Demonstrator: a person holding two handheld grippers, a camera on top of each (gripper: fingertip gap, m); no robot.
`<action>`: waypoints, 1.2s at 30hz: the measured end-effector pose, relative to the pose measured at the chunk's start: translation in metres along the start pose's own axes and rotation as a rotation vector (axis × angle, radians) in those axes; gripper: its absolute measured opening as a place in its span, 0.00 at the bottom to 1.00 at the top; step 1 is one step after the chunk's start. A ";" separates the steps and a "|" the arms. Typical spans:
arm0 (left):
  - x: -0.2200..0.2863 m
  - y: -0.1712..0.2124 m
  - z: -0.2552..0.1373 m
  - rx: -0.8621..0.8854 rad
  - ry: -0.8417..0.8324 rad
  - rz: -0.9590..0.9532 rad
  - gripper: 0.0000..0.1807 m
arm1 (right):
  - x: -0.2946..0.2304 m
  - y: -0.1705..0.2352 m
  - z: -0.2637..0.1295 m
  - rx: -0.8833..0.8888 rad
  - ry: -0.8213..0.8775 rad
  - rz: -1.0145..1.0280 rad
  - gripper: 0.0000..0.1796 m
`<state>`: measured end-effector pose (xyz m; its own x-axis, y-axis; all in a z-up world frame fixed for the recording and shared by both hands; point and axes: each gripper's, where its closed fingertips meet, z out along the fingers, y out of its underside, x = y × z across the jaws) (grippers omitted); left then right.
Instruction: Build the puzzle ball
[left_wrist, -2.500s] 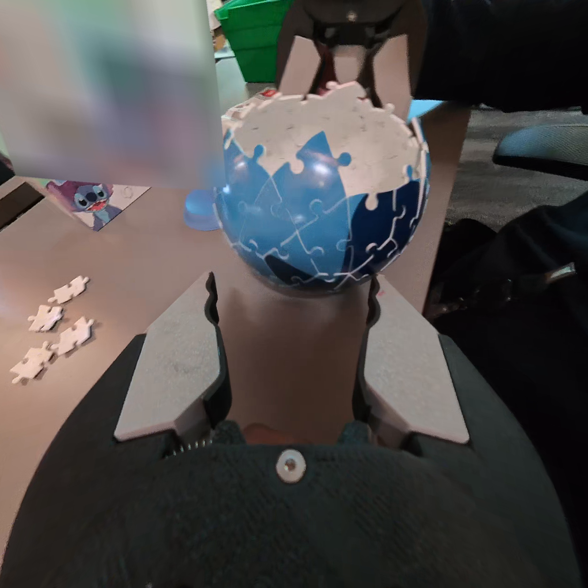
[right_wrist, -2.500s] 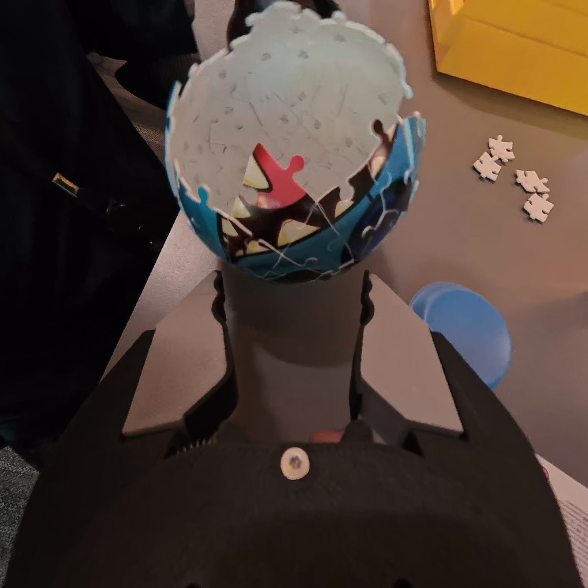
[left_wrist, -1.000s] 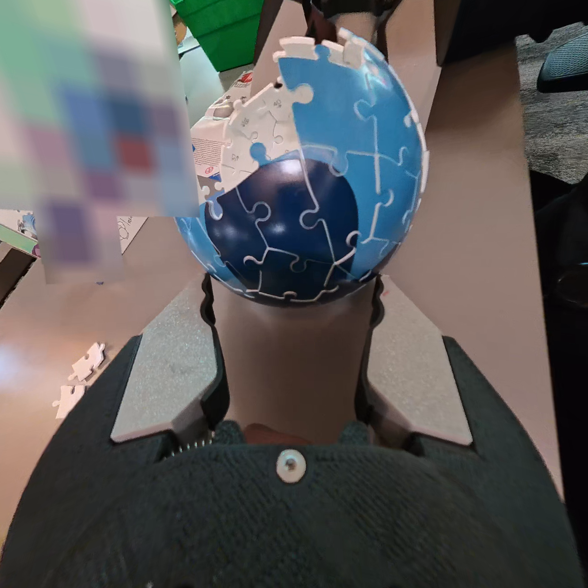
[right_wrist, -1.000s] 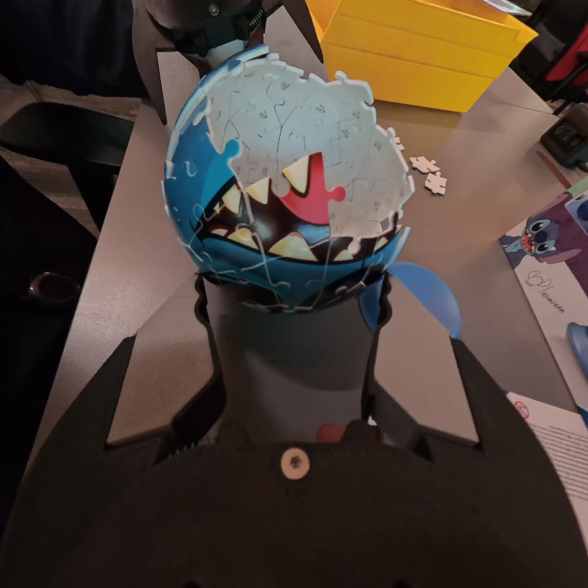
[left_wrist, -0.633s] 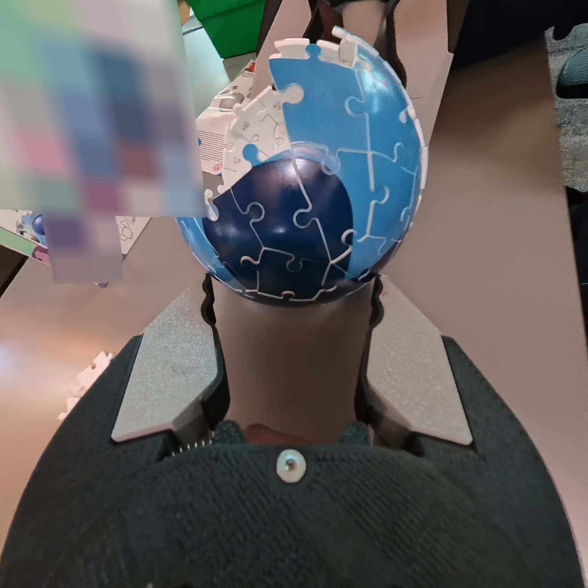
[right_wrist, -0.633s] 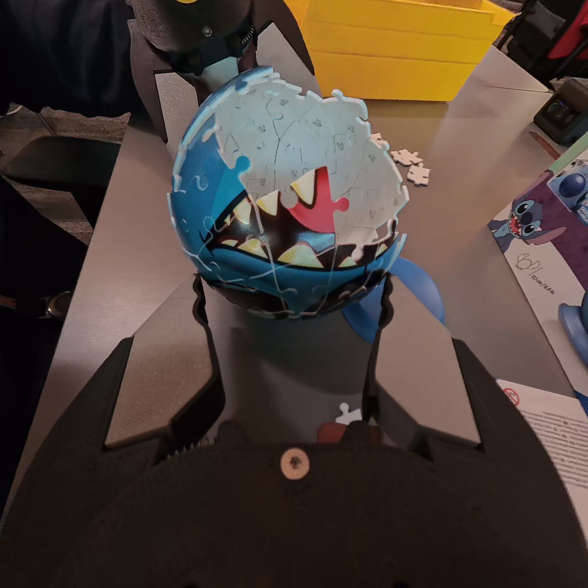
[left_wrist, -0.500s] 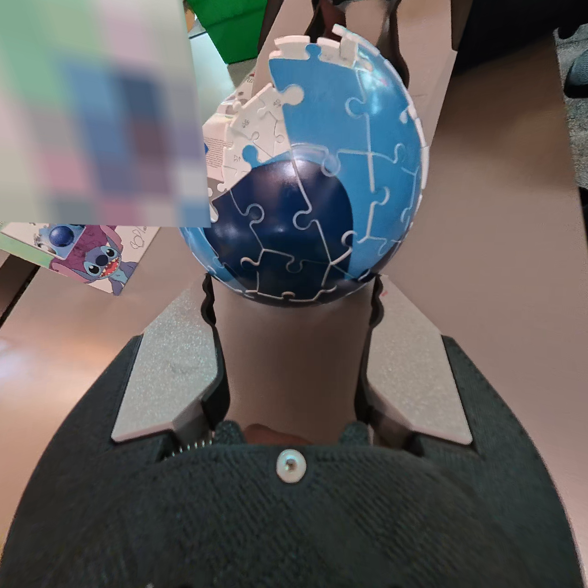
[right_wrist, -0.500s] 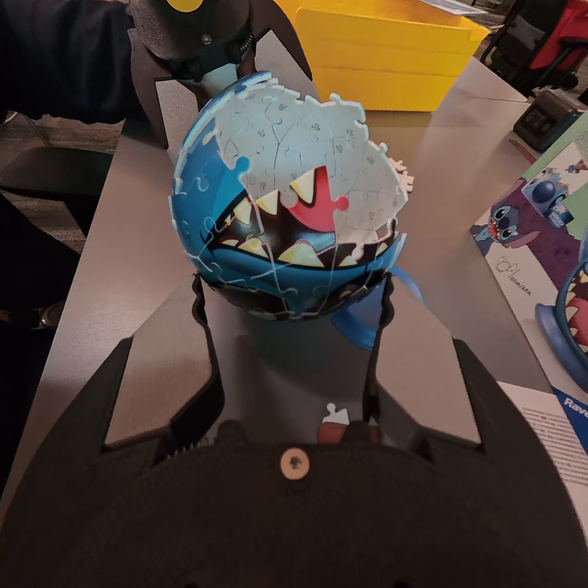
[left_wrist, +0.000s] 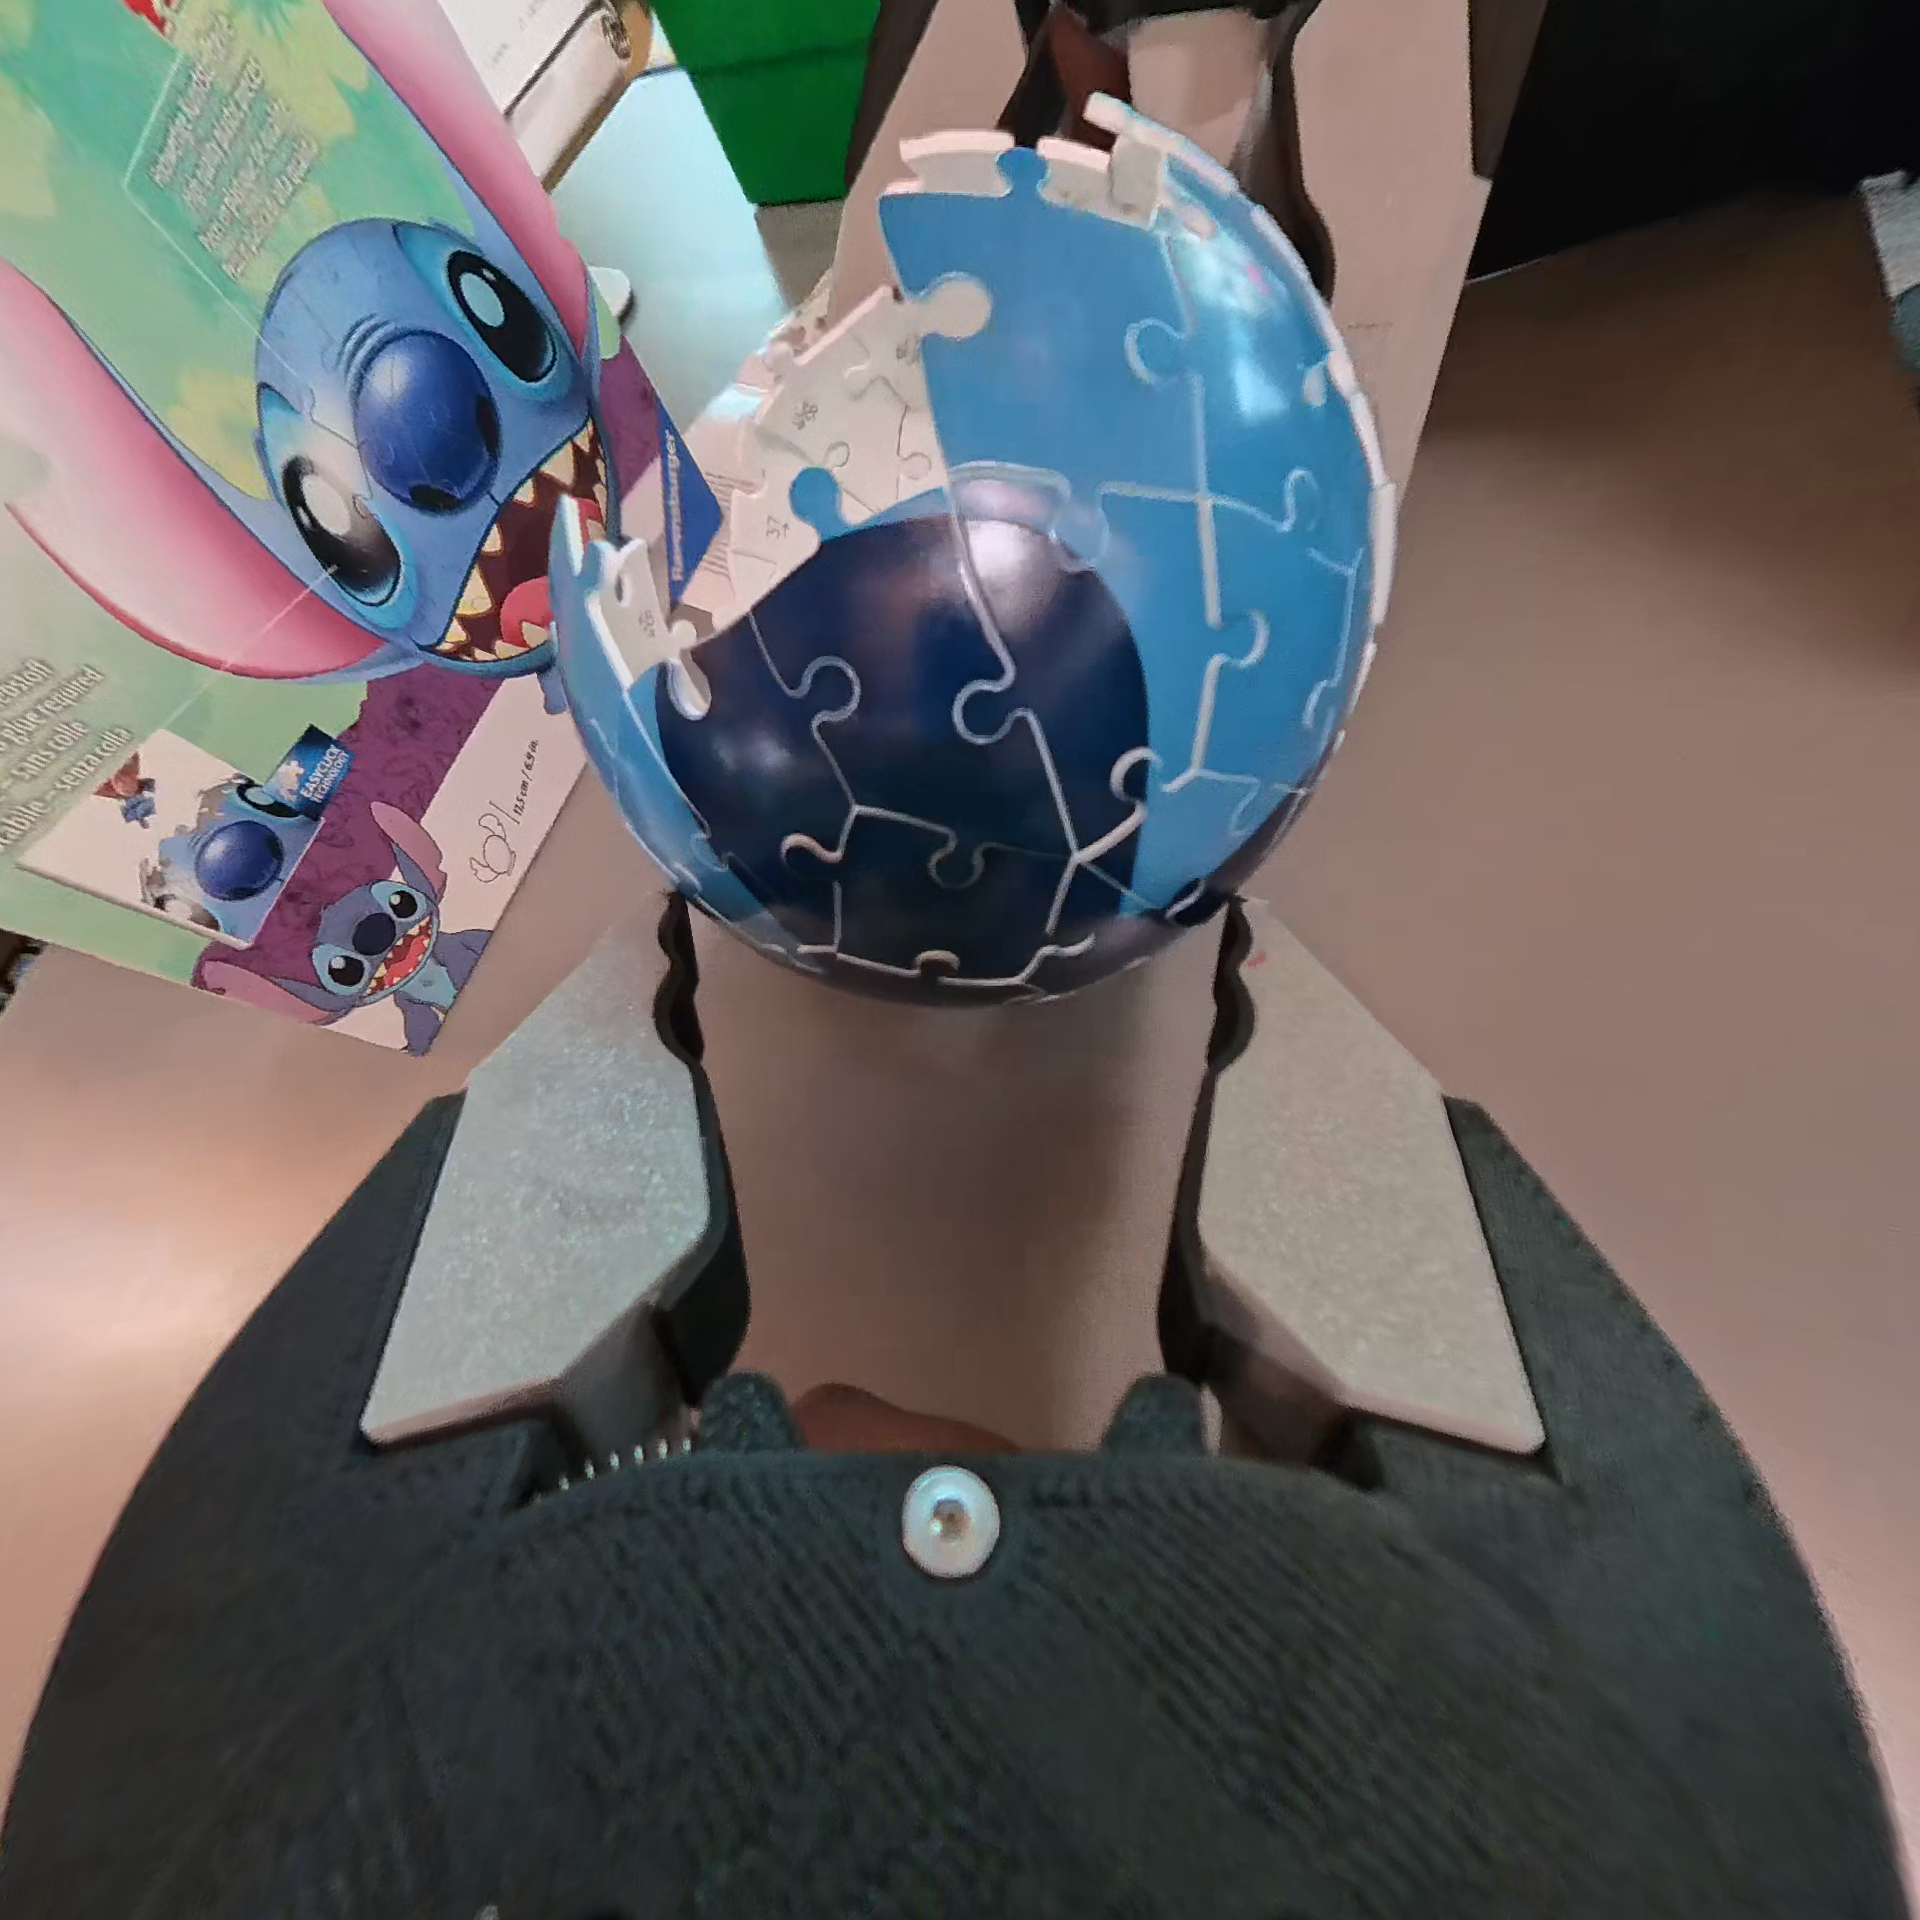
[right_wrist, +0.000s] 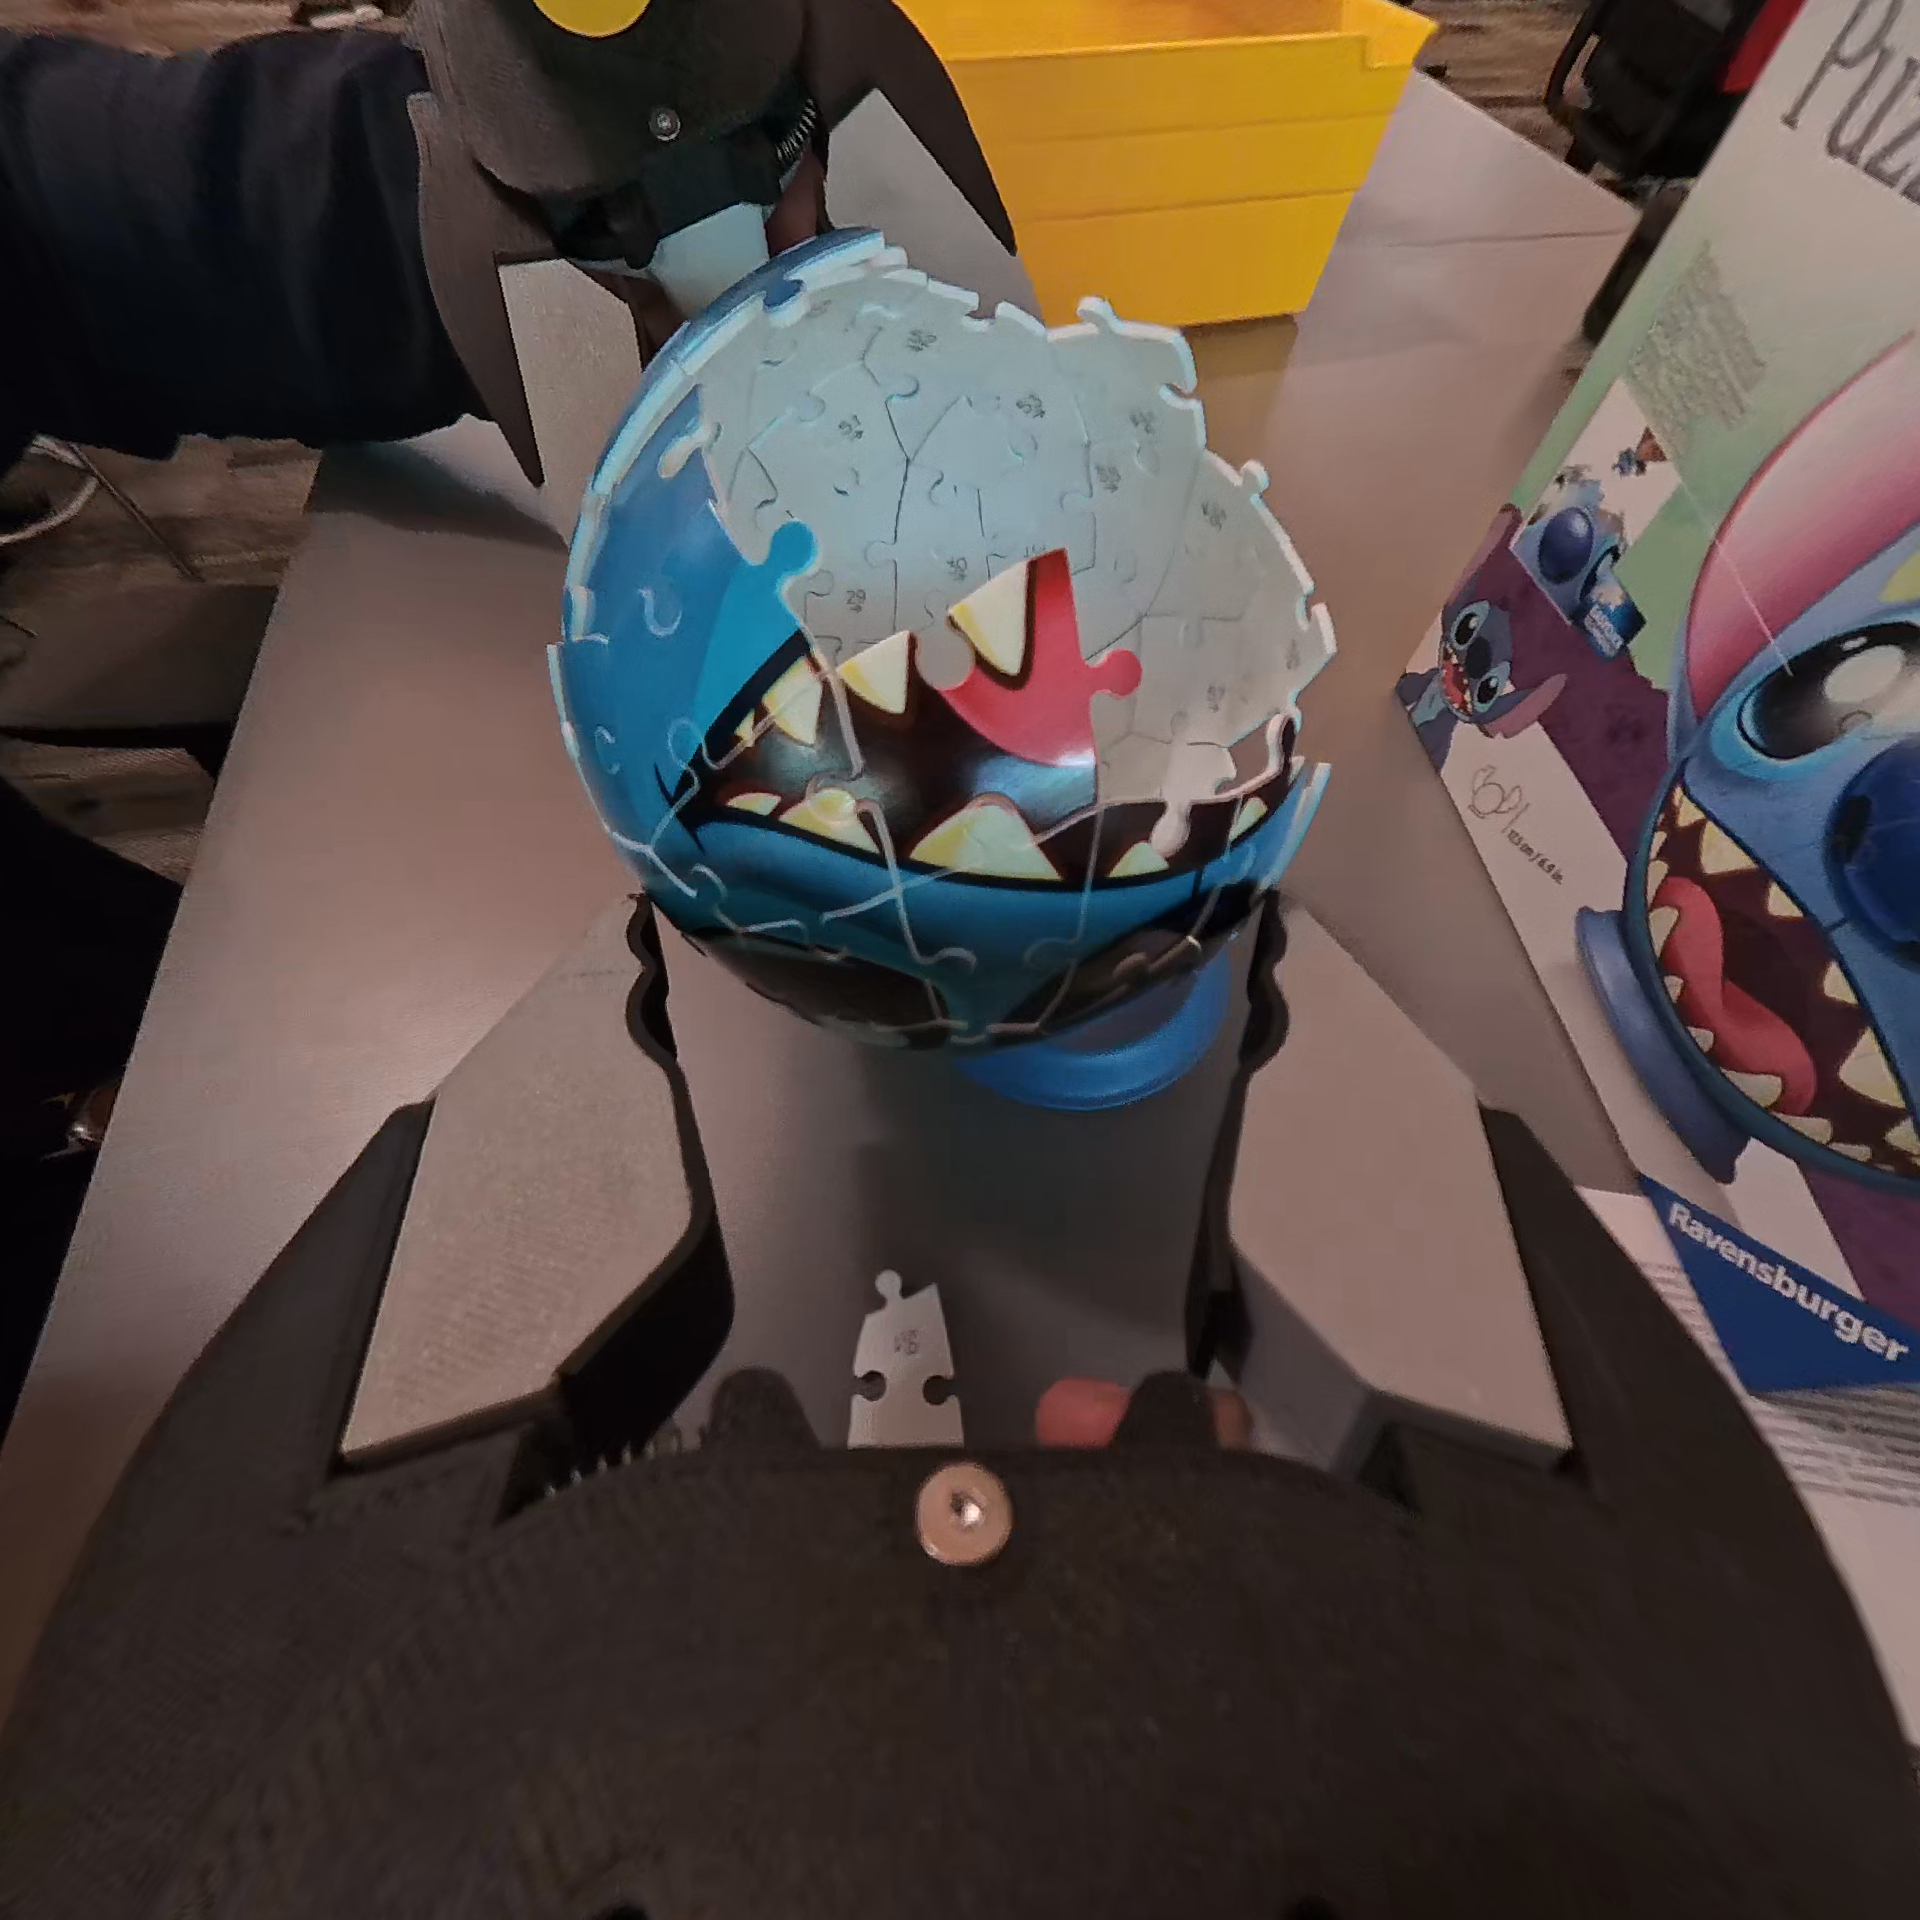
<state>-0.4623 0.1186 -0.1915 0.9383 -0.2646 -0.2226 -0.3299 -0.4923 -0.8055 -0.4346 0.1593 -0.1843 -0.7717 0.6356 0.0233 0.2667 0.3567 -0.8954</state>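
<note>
While both sets of fingers clench it from opposite sides above the grey table (right_wrist: 395, 790), the half-built blue plastic puzzle ball (left_wrist: 997, 644) (right_wrist: 935, 686) sits between left gripper (left_wrist: 951, 925) and right gripper (right_wrist: 951, 925) fingertips.

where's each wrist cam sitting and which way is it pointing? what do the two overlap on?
Left wrist view: rides the left tongs, looking along them at the puzzle ball's dark-blue side, the puzzle box and green bin beyond; the other tongs show behind the ball.
Right wrist view: rides the right tongs, facing the ball's toothed mouth and open shell, yellow bin beyond; a dark sleeve shows.
Shared: the ball seen from opposite sides, the box, the table.
</note>
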 end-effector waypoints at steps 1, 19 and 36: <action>-0.002 0.001 0.002 -0.002 0.012 -0.018 0.54 | 0.003 0.002 0.001 -0.009 -0.011 0.020 0.61; -0.012 0.008 0.014 -0.082 0.143 -0.253 0.54 | 0.017 0.022 0.008 -0.116 -0.177 0.309 0.61; -0.022 0.027 -0.014 -0.039 0.010 -0.194 0.53 | 0.021 0.046 -0.024 -0.181 -0.122 0.197 0.57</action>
<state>-0.4928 0.0995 -0.2004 0.9837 -0.1696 -0.0594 -0.1467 -0.5664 -0.8109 -0.4251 0.2052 -0.2142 -0.7555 0.6218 -0.2064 0.5084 0.3576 -0.7833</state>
